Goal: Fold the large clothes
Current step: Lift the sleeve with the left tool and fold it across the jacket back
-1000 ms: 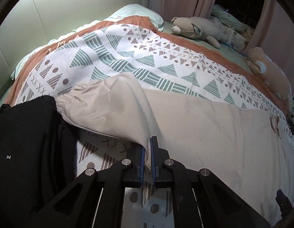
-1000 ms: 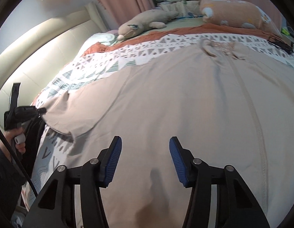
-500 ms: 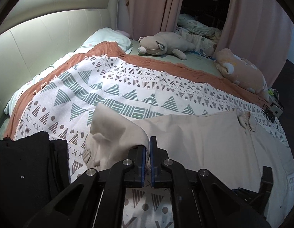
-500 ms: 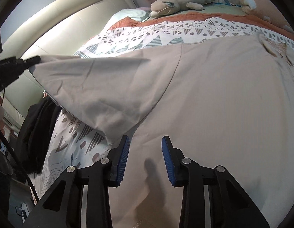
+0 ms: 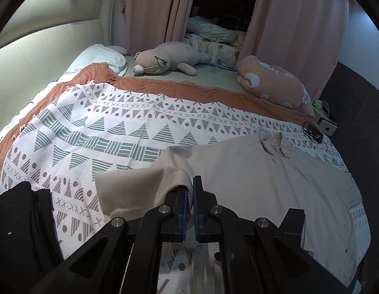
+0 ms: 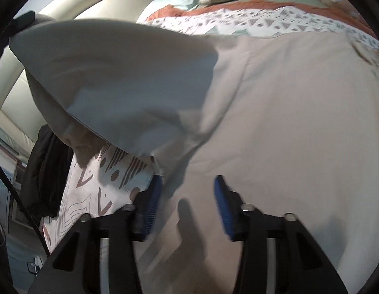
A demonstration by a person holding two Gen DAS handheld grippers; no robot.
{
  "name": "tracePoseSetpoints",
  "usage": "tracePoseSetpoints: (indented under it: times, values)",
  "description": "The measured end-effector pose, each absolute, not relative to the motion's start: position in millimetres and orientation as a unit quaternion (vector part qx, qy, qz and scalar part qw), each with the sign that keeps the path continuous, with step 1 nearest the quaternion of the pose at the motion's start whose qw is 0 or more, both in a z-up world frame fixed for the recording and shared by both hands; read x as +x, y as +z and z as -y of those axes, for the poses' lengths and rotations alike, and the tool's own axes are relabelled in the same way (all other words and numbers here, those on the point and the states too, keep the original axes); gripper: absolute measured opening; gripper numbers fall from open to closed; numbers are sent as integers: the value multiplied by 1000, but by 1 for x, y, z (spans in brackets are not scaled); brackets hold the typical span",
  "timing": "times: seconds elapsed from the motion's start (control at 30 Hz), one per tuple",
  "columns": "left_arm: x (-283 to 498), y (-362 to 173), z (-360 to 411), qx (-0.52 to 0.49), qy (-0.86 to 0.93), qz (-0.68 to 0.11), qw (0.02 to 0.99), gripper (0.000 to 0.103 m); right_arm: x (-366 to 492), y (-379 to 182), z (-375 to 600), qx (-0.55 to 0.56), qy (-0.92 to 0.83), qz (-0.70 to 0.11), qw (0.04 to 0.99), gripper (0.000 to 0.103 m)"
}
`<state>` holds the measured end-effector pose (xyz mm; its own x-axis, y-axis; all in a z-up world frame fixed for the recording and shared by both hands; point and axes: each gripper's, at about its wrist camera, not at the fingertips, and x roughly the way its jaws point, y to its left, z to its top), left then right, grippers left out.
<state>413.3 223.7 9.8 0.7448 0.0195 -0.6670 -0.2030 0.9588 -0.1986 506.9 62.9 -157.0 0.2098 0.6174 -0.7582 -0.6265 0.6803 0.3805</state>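
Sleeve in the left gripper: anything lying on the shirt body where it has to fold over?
Nothing visible. The left gripper holds the sleeve lifted; the beige shirt body lies bare, with the open right gripper hovering low over its near edge.

The bed (image 5: 37,56) carried a triangle-patterned blanket (image 5: 111,132). On the blanket lay a beige shirt (image 5: 263,176) and, left of it, black clothing (image 5: 18,220). Beyond the blanket rested a pillow (image 5: 101,58), a grey plush (image 5: 165,61) and a pink plush (image 5: 272,83).
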Motion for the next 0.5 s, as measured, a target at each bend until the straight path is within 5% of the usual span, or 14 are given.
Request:
tracePoseSetpoints:
  times: [0.5]
  values:
    - [428, 1, -112, -123, -30, -374, 919, 6, 490, -121, 113, 115, 266, -463, 838, 71]
